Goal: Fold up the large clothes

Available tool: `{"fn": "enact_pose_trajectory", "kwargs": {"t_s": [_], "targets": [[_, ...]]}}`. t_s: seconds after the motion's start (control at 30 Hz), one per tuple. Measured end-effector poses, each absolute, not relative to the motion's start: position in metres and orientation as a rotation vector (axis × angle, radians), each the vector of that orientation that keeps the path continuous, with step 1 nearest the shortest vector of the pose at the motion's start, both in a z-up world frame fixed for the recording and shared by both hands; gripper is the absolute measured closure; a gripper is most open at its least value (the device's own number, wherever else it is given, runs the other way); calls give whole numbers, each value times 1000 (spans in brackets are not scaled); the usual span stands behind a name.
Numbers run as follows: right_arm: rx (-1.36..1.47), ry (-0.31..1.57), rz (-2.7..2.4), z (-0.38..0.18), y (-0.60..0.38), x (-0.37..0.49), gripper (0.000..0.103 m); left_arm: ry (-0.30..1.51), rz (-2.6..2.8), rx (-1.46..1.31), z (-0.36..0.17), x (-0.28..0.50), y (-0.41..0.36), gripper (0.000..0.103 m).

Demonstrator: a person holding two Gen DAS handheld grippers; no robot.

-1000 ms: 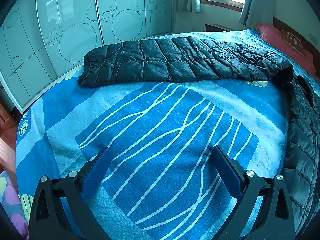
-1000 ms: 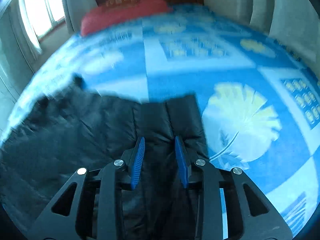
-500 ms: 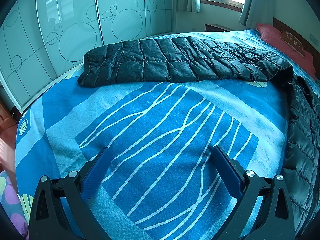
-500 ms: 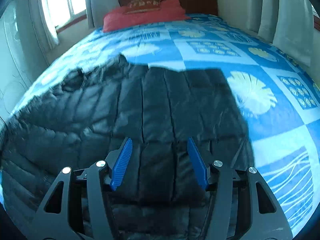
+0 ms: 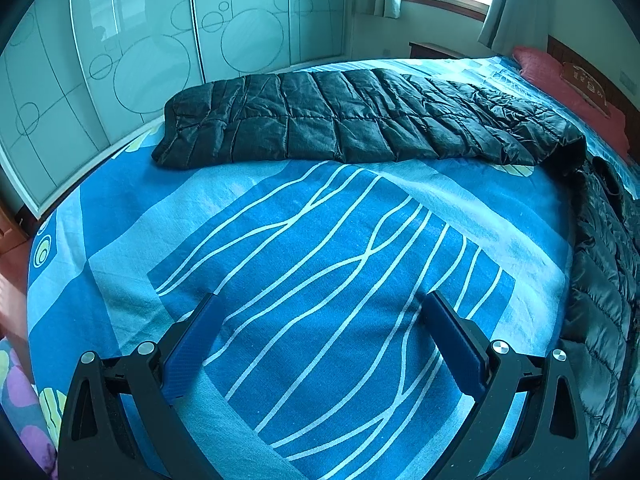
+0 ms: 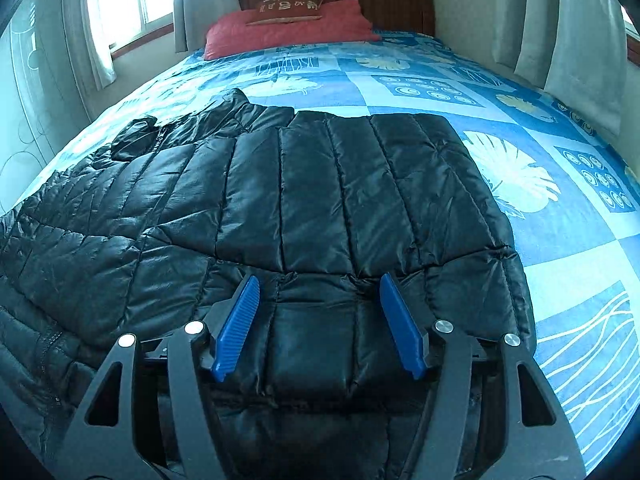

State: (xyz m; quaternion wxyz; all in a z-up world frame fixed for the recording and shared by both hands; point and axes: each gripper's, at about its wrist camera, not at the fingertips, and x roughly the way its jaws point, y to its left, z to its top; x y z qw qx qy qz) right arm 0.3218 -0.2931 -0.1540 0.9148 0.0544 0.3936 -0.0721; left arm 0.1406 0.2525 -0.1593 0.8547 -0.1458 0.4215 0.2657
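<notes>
A black quilted puffer jacket lies spread on the blue patterned bed sheet. One quilted part is folded flat on top of its body, with its far edge toward the pillow. My right gripper hovers over the jacket's near edge. Its jaws are opening; the fabric lies flat below and between the blue pads, which do not press on it. In the left wrist view a long sleeve of the jacket stretches across the far side of the bed. My left gripper stands wide open over bare sheet, holding nothing.
A red pillow and a wooden headboard are at the bed's head. Glass wardrobe doors run along the far side in the left wrist view. Curtains hang to the right, and a window is at the left.
The right gripper's jaws have spread from narrow, around black fabric, to wide. The right wrist view swung over the jacket, which now lies flat. The left gripper has not moved.
</notes>
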Motion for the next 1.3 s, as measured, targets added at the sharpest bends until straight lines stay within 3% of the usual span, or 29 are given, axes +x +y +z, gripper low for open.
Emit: {"fn": "enact_pose_trajectory", "kwargs": {"t_s": [0.13, 0.5, 0.7, 0.77, 0.8, 0.87, 0.93, 1.0, 1.13, 1.3], "targets": [[112, 808, -149, -154, -293, 321, 40, 867, 528, -388, -152, 140, 265, 4], [109, 805, -148, -153, -293, 320, 40, 561, 451, -791, -152, 164, 369, 5], [103, 805, -150, -153, -294, 320, 40, 484, 455, -884, -149, 173, 393, 5], [106, 806, -148, -153, -293, 320, 40, 490, 498, -891, -148, 170, 394, 22], [105, 806, -148, -153, -293, 320, 40, 501, 530, -889, -149, 170, 396, 38], [103, 806, -149, -153, -293, 320, 40, 479, 556, -918, -150, 163, 401, 52], [104, 806, -149, -153, -293, 320, 40, 469, 581, -937, -153, 158, 408, 75], [104, 805, -149, -153, -292, 320, 40, 466, 595, -927, -151, 156, 412, 86], [103, 805, -150, -153, -292, 320, 40, 486, 609, -827, -131, 169, 403, 93], [104, 804, -150, -153, -292, 320, 40, 446, 502, -659, -80, 210, 354, 93]]}}
